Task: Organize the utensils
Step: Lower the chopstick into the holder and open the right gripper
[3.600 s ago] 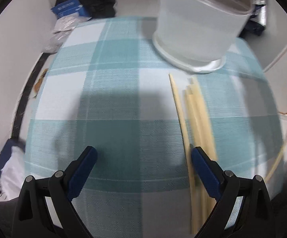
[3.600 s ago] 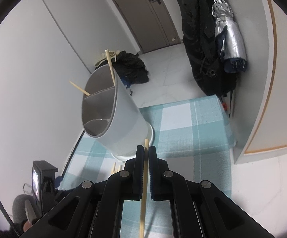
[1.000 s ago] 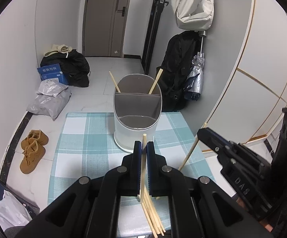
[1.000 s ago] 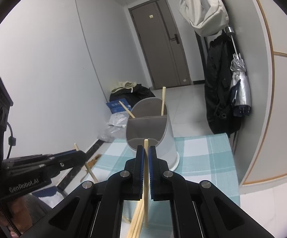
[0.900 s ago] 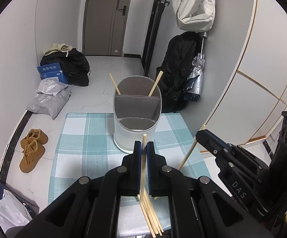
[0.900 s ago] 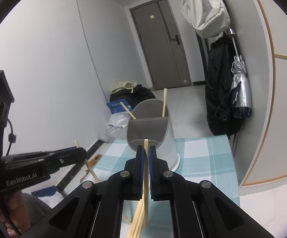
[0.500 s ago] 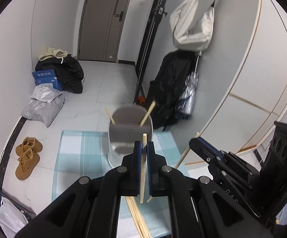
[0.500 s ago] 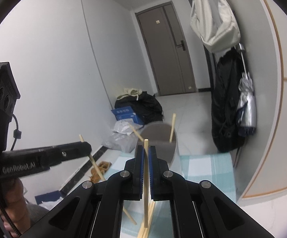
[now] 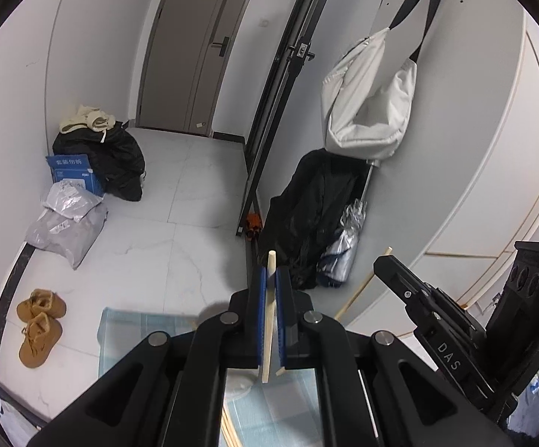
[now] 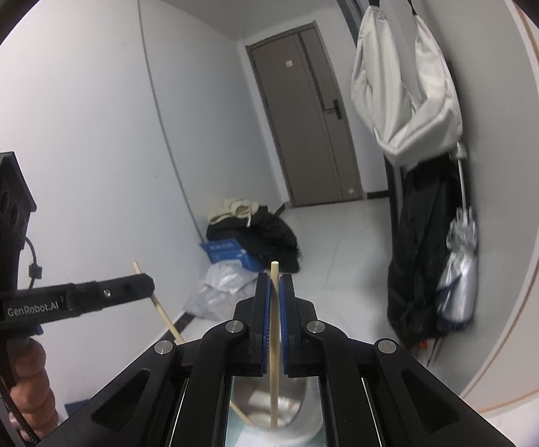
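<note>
Desk [image 9: 150, 326] with its blue checked cloth lies low beneath my fingers, mostly hidden by them. Under my right gripper [image 10: 274, 287] sits the grey utensil holder [image 10: 288, 409], seen between the black arms, a chopstick leaning inside it. My left gripper [image 9: 268, 279] has its fingers clamped narrow on one upright chopstick [image 9: 268, 320], whose tip stands just above the blue pads. My right fingers are pinched the same way on another chopstick [image 10: 274, 335], which hangs down toward the holder. Loose chopsticks [image 9: 229, 434] lie on the cloth below my left fingers.
</note>
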Demonstrator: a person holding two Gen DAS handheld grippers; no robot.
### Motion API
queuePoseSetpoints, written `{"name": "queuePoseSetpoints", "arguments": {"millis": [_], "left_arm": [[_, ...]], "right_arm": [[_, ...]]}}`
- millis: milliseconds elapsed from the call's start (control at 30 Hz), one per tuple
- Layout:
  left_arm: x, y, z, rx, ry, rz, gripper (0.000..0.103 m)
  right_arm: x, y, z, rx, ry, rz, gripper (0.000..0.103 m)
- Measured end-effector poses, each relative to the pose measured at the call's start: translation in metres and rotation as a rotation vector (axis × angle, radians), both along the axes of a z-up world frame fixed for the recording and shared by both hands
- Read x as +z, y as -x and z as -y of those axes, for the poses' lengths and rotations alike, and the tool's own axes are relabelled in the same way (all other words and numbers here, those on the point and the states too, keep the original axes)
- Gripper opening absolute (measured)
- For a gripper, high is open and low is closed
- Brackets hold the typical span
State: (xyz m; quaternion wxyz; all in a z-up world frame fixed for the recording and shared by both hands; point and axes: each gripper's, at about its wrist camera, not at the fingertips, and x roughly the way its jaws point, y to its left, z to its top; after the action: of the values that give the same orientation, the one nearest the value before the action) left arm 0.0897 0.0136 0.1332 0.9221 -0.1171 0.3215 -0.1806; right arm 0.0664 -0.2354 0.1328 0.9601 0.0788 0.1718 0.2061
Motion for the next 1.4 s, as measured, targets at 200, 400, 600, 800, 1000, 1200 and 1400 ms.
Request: {"name": "queuePoseSetpoints", "arguments": {"millis": [200, 400, 600, 800, 1000, 1200, 1400], "left_arm": [[-0.002, -0.028, -0.002, 0.008, -0.016, -0.003, 0.001], [-0.023, -0.056, -0.005, 0.011, -0.053, -0.011, 0.001], [-0.045, -0.070, -0.007, -0.001, -0.059, -0.042, 0.001], [-0.057, -0.077, -0.006, -0.027, -0.040, -0.052, 0.001], [-0.067, -0.078, -0.002, -0.048, -0.041, -0.062, 0.001], [-0.075, -0.076, 0.003, -0.075, -0.048, -0.090, 0.001], [-0.080, -0.071, 0.005, -0.086, -0.046, -0.128, 0.001]], "right_arm": [[0.004, -0.033, -0.006, -0.018, -0.019, 0.011, 0.004], [-0.010, -0.063, -0.014, -0.023, -0.025, 0.005, 0.004], [-0.033, -0.079, -0.028, -0.003, 0.004, -0.017, 0.004], [-0.060, -0.085, -0.033, 0.013, 0.020, -0.044, 0.004], [-0.079, -0.085, -0.032, 0.023, 0.030, -0.081, 0.004], [-0.091, -0.081, -0.032, 0.038, 0.039, -0.107, 0.004], [-0.107, -0.077, -0.029, 0.063, 0.029, -0.180, 0.007]]}}
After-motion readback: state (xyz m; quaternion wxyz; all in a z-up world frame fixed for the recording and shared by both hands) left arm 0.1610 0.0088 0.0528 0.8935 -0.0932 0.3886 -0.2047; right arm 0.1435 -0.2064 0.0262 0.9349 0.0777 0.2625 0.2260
